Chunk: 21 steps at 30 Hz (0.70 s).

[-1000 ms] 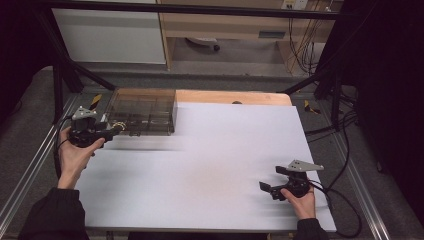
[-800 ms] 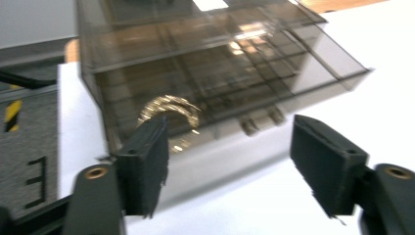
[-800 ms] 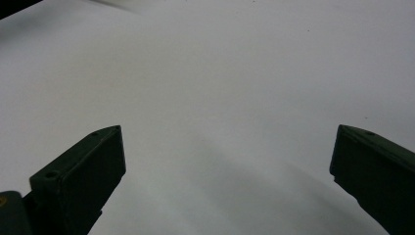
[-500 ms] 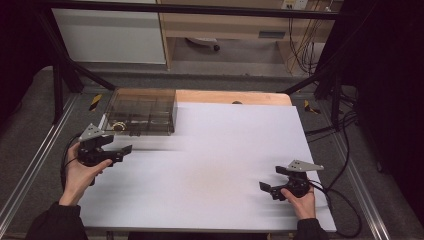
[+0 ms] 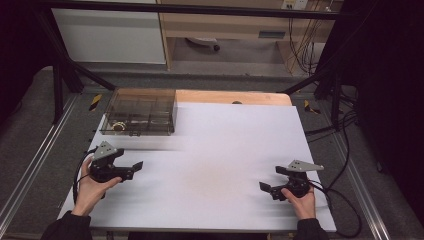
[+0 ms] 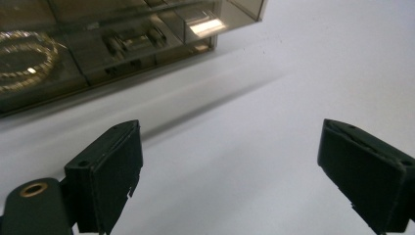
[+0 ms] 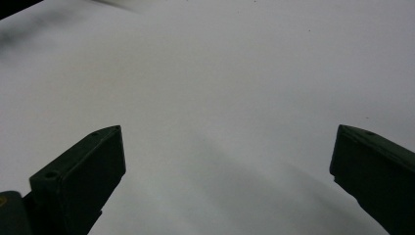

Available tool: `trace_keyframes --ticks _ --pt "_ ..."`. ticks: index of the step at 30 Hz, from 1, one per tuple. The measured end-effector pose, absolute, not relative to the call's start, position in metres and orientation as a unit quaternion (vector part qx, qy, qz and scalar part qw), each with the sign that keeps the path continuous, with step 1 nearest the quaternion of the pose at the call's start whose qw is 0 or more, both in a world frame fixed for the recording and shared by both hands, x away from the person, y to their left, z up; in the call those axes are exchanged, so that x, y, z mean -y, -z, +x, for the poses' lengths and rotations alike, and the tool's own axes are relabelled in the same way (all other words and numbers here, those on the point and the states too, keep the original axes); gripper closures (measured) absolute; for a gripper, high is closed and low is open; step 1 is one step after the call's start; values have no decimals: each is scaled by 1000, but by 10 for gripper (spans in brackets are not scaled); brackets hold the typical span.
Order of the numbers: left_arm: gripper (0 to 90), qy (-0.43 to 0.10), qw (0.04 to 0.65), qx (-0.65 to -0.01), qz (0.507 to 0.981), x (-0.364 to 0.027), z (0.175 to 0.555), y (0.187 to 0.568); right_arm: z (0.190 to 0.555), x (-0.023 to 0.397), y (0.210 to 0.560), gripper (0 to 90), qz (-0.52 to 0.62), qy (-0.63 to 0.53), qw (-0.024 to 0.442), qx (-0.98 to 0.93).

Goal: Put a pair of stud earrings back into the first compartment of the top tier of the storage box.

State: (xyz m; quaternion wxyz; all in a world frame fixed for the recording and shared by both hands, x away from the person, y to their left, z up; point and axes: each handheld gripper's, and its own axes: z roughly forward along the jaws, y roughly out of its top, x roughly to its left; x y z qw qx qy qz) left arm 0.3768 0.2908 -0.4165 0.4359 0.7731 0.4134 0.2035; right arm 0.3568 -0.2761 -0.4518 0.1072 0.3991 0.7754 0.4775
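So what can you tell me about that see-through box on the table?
The box looks like smoky brown clear plastic, low and flat, split inside into small compartments. It sits level at the far left of the white table, with its lid shut as far as one can tell. A beaded ring, maybe a bracelet, lies in one front compartment. Small latches show on its front side. Neither gripper touches it.
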Motion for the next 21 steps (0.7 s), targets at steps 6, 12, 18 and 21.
trace_keyframes --ticks 6,12,18,21 --pt "88 -196 431 -411 779 -290 372 429 357 276 452 6 400 -477 106 -775" --pt "88 -194 425 -408 785 -292 370 441 357 275 452 6 400 -476 106 -776" --pt "88 -194 424 -402 788 -291 369 444 357 275 453 6 398 -476 106 -777" --pt "88 -195 423 -398 790 -290 369 445 357 275 453 6 397 -475 105 -778"
